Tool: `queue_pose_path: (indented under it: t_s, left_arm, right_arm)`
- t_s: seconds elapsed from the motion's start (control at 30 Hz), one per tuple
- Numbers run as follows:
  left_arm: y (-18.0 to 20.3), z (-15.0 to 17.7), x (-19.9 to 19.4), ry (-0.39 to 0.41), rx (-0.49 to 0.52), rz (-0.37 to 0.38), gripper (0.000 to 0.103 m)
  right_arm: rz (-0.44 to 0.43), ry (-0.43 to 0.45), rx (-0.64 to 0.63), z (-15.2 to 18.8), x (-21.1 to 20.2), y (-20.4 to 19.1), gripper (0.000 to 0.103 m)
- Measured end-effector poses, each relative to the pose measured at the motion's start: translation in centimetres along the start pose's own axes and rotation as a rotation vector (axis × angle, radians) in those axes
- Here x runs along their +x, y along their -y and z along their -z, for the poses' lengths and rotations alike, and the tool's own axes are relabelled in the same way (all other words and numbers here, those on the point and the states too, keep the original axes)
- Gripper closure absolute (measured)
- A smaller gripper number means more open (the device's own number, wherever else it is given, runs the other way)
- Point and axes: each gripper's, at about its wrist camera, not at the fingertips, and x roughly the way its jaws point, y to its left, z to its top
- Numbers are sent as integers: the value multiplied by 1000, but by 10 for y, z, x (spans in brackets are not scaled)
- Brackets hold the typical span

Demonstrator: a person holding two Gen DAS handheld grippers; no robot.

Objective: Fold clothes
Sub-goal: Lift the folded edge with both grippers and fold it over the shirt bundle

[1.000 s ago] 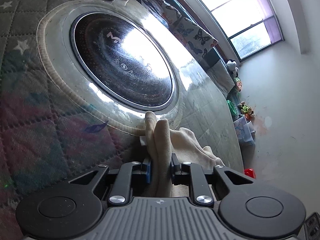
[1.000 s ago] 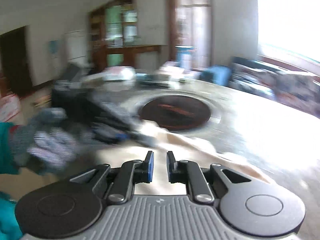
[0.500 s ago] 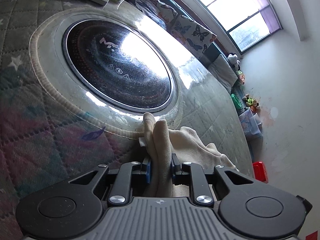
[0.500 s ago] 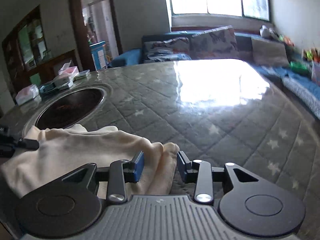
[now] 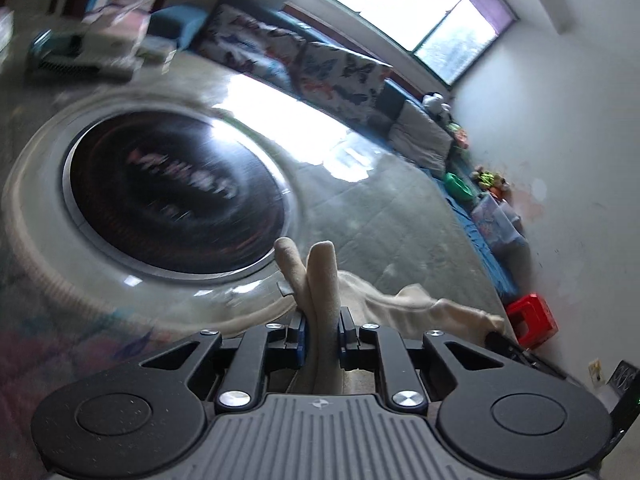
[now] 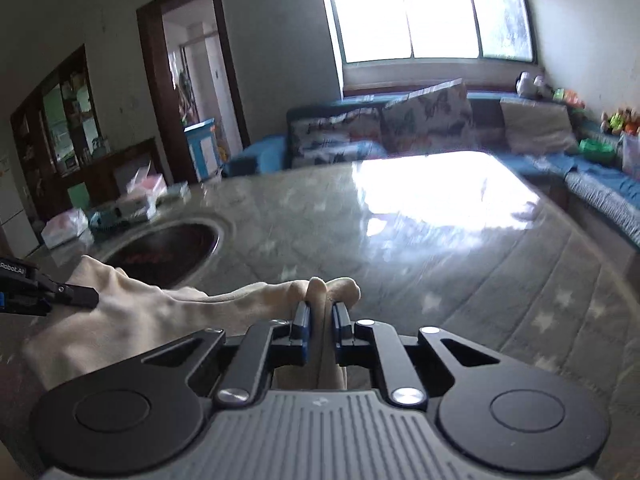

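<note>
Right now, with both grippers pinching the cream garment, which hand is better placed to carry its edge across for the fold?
Probably the right gripper. It pinches the cream garment with open quilted table ahead, while the left gripper faces the round dark inset.

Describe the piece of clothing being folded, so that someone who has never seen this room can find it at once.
Find the large quilted, star-patterned table with a round dark cooktop set into it. Just in front of that disc lies the cream garment, pinched at its two ends by the left gripper and right gripper. It is the only cloth there.
</note>
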Motion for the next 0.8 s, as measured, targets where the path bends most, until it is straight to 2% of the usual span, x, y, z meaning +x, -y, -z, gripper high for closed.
queue_pose_path:
  t_s: [0.2, 0.4, 0.8]
  left_arm:
    - [38, -10, 25, -6, 66, 45, 88]
    - [67, -20, 57, -29, 114, 65, 88]
    - [92, -38, 130, -95, 177, 44, 88]
  right_arm:
    - [79, 63, -15, -22, -14, 18, 93]
    - [150, 85, -7, -40, -13, 45, 93]
    - [241, 47, 23, -60, 37, 92, 93]
